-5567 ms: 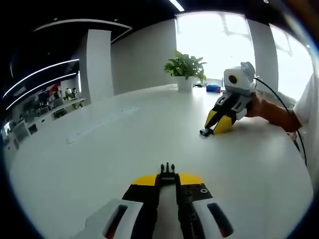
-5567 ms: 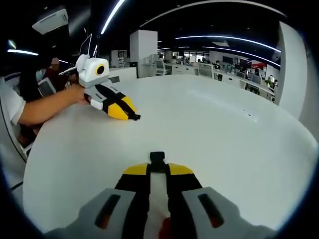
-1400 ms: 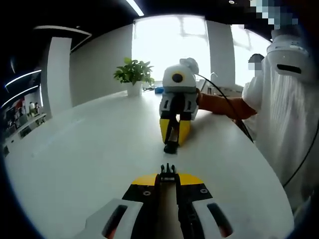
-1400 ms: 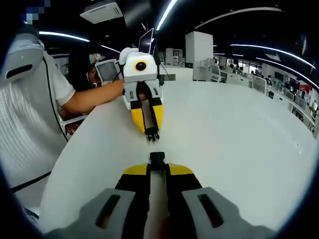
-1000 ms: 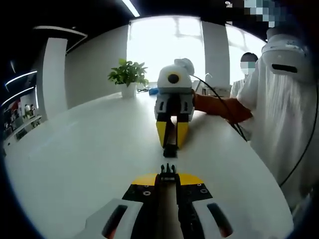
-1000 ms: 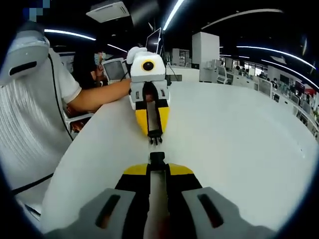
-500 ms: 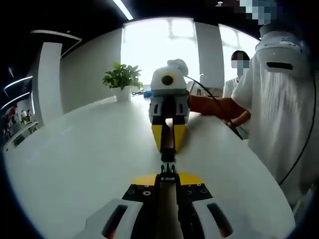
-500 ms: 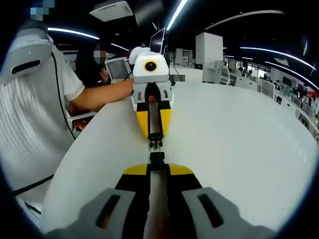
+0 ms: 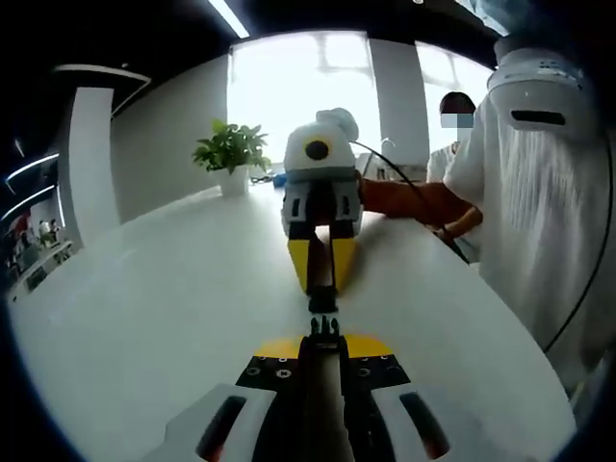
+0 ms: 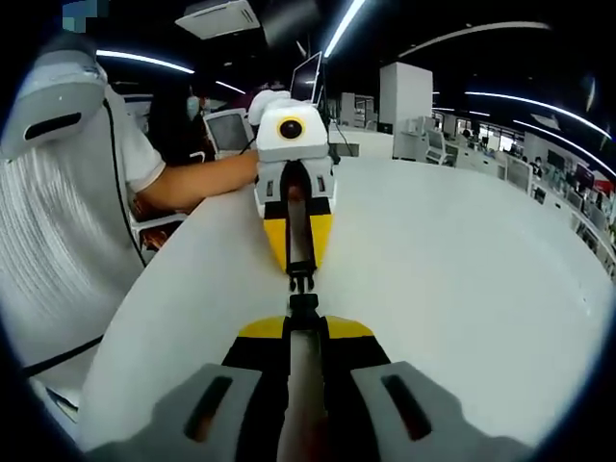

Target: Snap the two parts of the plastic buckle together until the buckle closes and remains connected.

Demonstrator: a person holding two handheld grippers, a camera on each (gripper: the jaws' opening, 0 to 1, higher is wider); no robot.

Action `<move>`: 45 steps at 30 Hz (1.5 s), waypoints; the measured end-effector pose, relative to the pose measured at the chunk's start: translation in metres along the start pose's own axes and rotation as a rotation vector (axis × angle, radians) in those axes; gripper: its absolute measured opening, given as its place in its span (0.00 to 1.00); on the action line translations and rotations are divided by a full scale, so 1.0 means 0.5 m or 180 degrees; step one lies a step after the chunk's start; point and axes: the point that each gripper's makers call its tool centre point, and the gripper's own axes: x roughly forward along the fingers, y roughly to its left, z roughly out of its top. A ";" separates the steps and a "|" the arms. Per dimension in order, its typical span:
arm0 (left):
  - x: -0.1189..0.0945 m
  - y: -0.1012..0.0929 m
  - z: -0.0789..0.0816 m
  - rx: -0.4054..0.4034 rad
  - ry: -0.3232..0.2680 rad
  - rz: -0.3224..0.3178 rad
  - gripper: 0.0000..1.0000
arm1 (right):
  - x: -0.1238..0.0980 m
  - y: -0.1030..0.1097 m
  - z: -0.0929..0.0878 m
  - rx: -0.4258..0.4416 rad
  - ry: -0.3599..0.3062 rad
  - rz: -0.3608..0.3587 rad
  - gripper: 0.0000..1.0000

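Note:
My left gripper (image 9: 323,339) is shut on the black pronged buckle part (image 9: 323,326), low in the left gripper view. My right gripper (image 9: 322,285) faces it nose to nose, shut on the black socket buckle part (image 9: 322,302). The prongs meet the socket's mouth just above the white table (image 9: 173,289). In the right gripper view the right gripper (image 10: 304,323) holds the socket part (image 10: 304,306), and the left gripper (image 10: 300,268) holds the pronged part (image 10: 301,283) against it. Whether the two parts have latched I cannot tell.
A potted plant (image 9: 229,154) stands at the table's far edge. The person in a white shirt (image 9: 539,192) stands close at the table's side, an arm (image 10: 192,178) reaching over it. A monitor (image 10: 226,130) and office desks lie beyond.
The two grippers have closed the last gap head-on. Half a second ago the buckle parts were a little apart; now the prongs touch the socket.

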 end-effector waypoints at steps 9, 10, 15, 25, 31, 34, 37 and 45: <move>-0.006 0.001 0.000 0.0103 -0.0092 -0.0033 0.12 | 0.006 0.010 0.001 0.0000 -0.0002 -0.0004 0.13; -0.006 -0.001 0.001 0.0100 -0.0099 -0.0034 0.12 | 0.006 0.010 0.001 0.0002 -0.0002 -0.0008 0.13; 0.000 -0.009 0.004 0.0113 -0.0114 -0.0032 0.12 | 0.009 0.012 0.002 -0.0004 -0.0004 -0.0013 0.13; 0.009 -0.020 0.008 0.0118 -0.0108 -0.0030 0.12 | 0.013 0.013 0.004 -0.0005 -0.0010 -0.0001 0.13; 0.014 -0.028 0.011 0.0123 -0.0109 -0.0035 0.12 | 0.015 0.012 0.005 -0.0011 -0.0016 0.0003 0.13; 0.015 -0.028 0.012 0.0121 -0.0108 -0.0034 0.12 | 0.016 0.012 0.006 -0.0013 -0.0016 0.0000 0.13; 0.017 -0.028 0.012 0.0122 -0.0105 -0.0027 0.12 | 0.016 0.011 0.006 -0.0019 -0.0013 -0.0010 0.13; 0.017 -0.024 0.012 0.0133 -0.0094 -0.0016 0.12 | 0.018 0.011 0.008 -0.0018 -0.0025 -0.0007 0.13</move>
